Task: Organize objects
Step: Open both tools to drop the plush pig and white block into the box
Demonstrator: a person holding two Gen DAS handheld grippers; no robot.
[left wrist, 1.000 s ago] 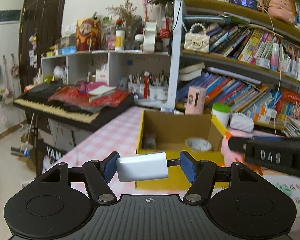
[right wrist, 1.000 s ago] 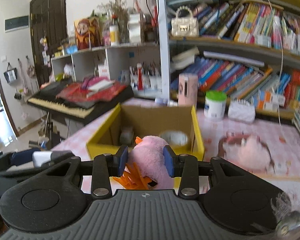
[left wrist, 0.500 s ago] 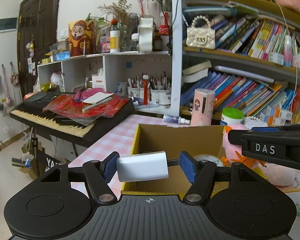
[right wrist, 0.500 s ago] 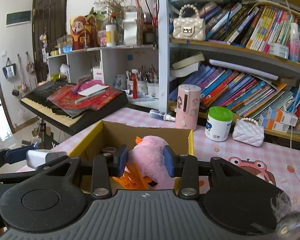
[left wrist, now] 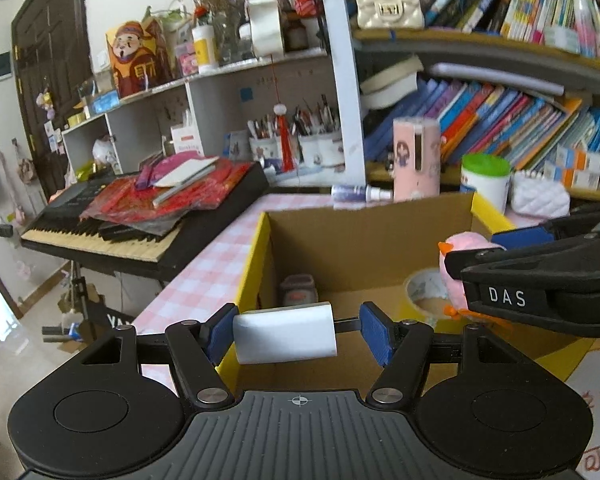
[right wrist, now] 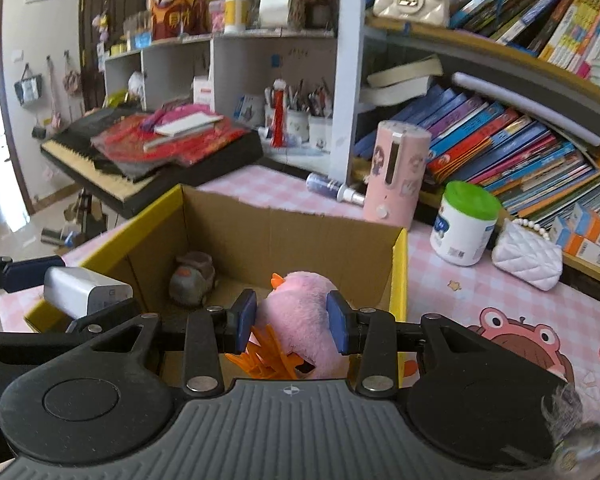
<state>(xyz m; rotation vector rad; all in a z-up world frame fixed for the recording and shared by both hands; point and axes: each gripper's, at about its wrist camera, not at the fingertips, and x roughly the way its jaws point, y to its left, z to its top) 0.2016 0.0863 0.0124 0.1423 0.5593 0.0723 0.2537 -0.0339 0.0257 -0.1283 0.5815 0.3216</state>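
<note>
Both tools carry a load over the open cardboard box (right wrist: 284, 236), which stands on the pink checked worktop (right wrist: 460, 280); I judge the open top and the things already inside mark it as the collecting point.

Left tool (left wrist: 298, 334): a white rectangular block (left wrist: 285, 333) sits between the blue pads. Its left end bears on the left pad (left wrist: 220, 334); a narrow gap shows between its right end and the right pad, so whether the jaws clamp it cannot be settled. The block lies crosswise, long axis running from pad to pad, which keeps it level for release. It hangs at the box's near wall, over the left part of the opening.

Right tool (right wrist: 291, 322): closed on a pink plush toy (right wrist: 300, 316), both pads pressed into its soft sides. The orange feet hang below the pads, the orange beak points up and away. The toy hangs over the right half of the opening, next to the yellow-edged right wall.

Contents on the box floor: a grey-brown toy (right wrist: 192, 282) at the left rear, and a tape roll (left wrist: 426, 292), seen from the left wrist only.

Judgement: both items are placed for a drop. The two tools stand close together, so contact between them during release is a risk.
</note>
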